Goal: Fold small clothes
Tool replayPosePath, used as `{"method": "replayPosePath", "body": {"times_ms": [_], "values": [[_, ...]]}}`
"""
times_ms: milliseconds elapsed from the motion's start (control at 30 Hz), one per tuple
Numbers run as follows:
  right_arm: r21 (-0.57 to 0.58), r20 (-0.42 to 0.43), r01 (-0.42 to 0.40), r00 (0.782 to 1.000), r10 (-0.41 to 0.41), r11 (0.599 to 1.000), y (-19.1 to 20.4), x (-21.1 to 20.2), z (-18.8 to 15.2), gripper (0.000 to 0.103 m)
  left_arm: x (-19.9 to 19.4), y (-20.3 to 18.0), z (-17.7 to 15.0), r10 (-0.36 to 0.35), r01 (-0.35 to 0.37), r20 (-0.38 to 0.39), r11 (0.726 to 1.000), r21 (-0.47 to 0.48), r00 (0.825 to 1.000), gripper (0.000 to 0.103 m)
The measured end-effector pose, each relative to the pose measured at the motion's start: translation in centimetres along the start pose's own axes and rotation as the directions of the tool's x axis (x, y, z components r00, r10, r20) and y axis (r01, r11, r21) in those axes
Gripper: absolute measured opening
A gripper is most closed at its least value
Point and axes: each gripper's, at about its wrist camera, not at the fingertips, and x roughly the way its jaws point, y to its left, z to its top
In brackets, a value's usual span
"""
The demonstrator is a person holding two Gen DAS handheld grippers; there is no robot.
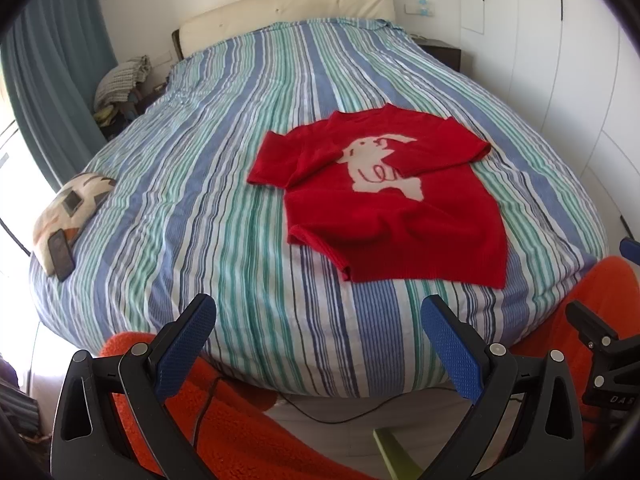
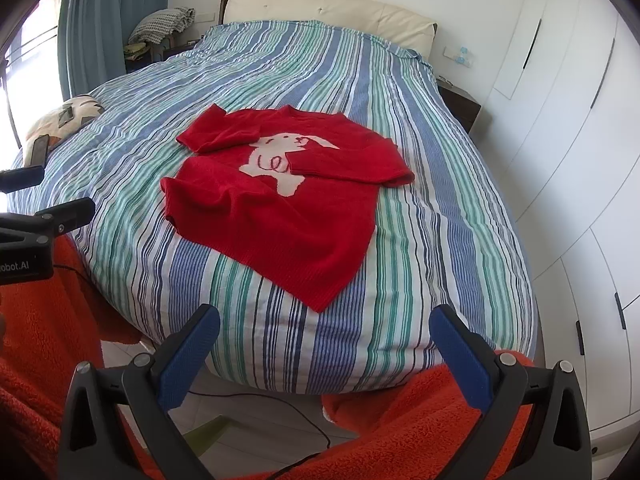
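Two handheld grippers hover at the foot of a bed, neither touching anything: the left gripper has its blue-padded fingers spread wide apart, and the right gripper is spread just as wide. One small red sweater with a pale animal design lies face up on the striped bedspread, near the foot end, both sleeves folded across its chest. Near the left edge, a dark phone rests on a patterned pillow.
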Motion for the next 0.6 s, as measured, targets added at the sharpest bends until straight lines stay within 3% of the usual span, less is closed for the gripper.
{"method": "replayPosePath", "body": {"times_ms": [600], "values": [[-0.012,-0.02,-0.01,1.0,0.01,1.0,0.54,0.73,0.05,0.103,0.57,0.35,-0.14,0.013,-0.013,-0.009,1.0,-0.006,1.0,0.102]]}}
